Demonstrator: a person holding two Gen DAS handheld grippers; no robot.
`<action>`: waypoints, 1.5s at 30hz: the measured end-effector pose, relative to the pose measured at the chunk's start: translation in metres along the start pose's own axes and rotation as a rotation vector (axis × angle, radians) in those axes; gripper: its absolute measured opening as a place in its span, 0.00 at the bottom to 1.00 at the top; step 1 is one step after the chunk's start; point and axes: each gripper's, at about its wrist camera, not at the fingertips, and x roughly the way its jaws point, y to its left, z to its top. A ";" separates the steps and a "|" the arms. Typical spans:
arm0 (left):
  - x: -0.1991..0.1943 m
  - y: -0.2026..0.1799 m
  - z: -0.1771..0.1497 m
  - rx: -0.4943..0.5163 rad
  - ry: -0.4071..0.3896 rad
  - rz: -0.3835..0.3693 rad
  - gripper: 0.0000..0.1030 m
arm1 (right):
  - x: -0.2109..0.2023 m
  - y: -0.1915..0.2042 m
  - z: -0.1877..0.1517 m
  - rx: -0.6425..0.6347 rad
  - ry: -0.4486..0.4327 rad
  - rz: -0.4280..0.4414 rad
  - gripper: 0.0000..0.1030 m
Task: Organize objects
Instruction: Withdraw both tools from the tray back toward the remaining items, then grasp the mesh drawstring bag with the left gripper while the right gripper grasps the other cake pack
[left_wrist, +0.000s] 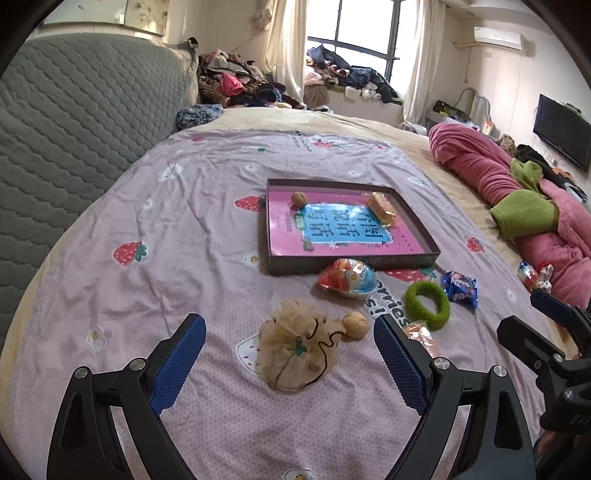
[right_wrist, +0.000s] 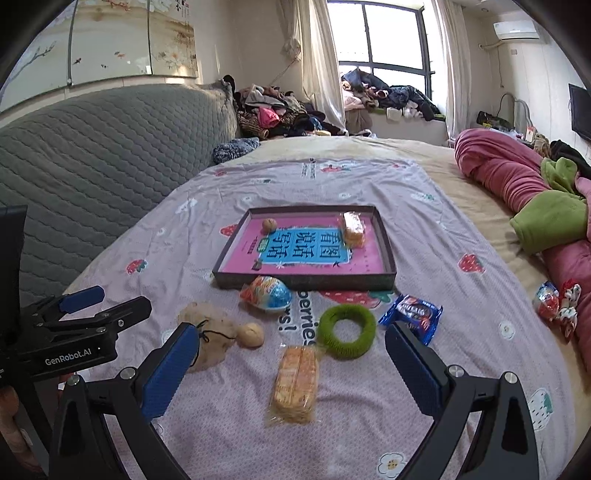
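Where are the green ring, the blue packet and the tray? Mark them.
green ring (right_wrist: 347, 331): right wrist view, on its fuzzy band.
blue packet (right_wrist: 413, 312): right wrist view, middle of the wrapper.
tray (right_wrist: 306, 282): right wrist view, on its near wall.

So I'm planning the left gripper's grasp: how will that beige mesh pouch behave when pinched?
The mesh pouch looks soft and crumpled, so it will probably fold and sag rather than hold shape. Its thin netting suggests it is light. The walnut touching it may roll if nudged.
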 end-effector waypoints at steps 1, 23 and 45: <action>0.003 0.000 -0.002 0.004 0.004 0.003 0.90 | 0.002 0.001 -0.001 -0.003 0.004 -0.002 0.99; 0.050 0.002 -0.031 0.043 0.110 0.011 0.90 | 0.044 0.012 -0.037 -0.049 0.083 -0.053 0.99; 0.091 -0.006 -0.042 0.087 0.158 0.044 0.90 | 0.082 0.007 -0.058 -0.043 0.157 -0.082 0.99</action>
